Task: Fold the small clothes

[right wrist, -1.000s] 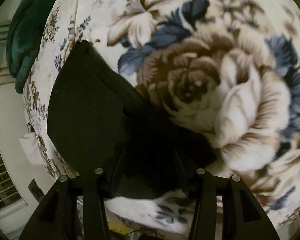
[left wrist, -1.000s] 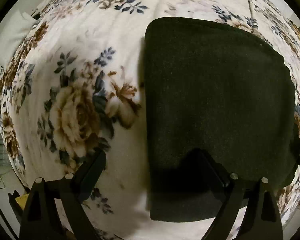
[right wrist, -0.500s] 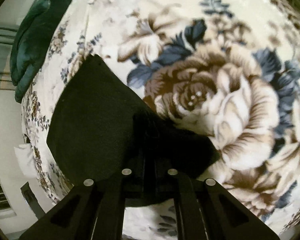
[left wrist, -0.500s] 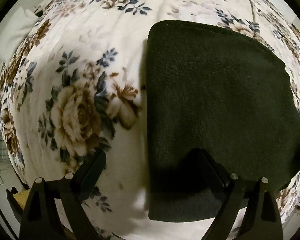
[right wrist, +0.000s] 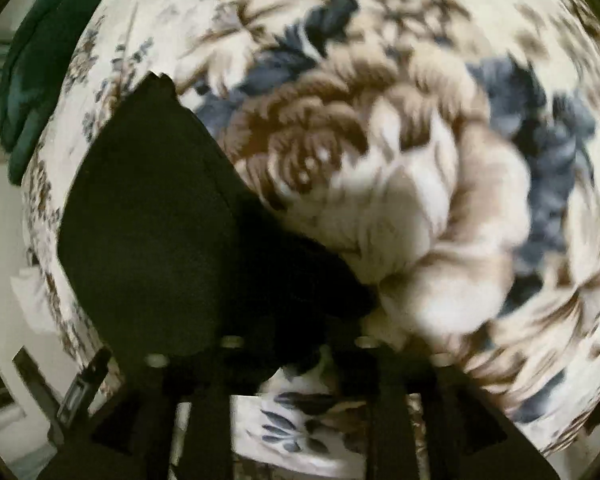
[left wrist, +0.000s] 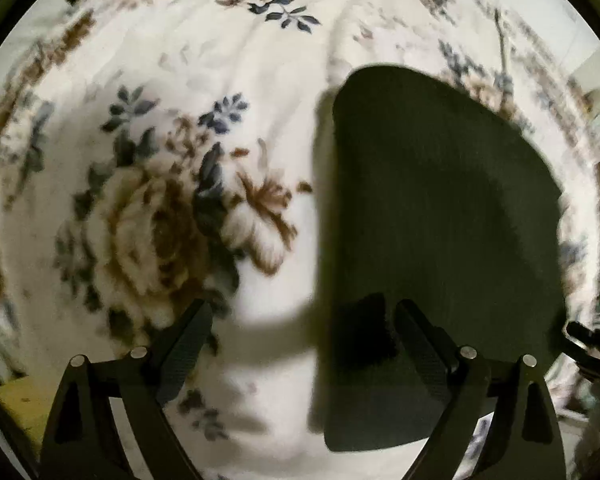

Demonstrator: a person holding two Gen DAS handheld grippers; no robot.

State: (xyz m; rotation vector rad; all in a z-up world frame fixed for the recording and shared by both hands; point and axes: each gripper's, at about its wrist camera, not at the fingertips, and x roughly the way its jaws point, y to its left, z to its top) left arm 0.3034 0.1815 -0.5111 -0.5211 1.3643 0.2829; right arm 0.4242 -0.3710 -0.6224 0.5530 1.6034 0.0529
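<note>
One dark cloth (left wrist: 440,216) lies folded flat on the bed (left wrist: 220,60); left tongs (left wrist: 300,332) apart, right tongs (right wrist: 296,344) opening, both empty.

I see the dark folded cloth (left wrist: 440,216) lying flat on the floral blanket (left wrist: 148,216), filling the right half of the frame; my left gripper (left wrist: 300,320) stands spread wide at bottom centre, its right finger over the cloth's lower edge

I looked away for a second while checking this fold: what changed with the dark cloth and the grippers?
The right hand-held gripper pinched shut at the dark cloth's corner and is now opening again. The left hand-held gripper drew back from it, jaws wide. The cloth stays folded flat on the floral blanket.
</note>
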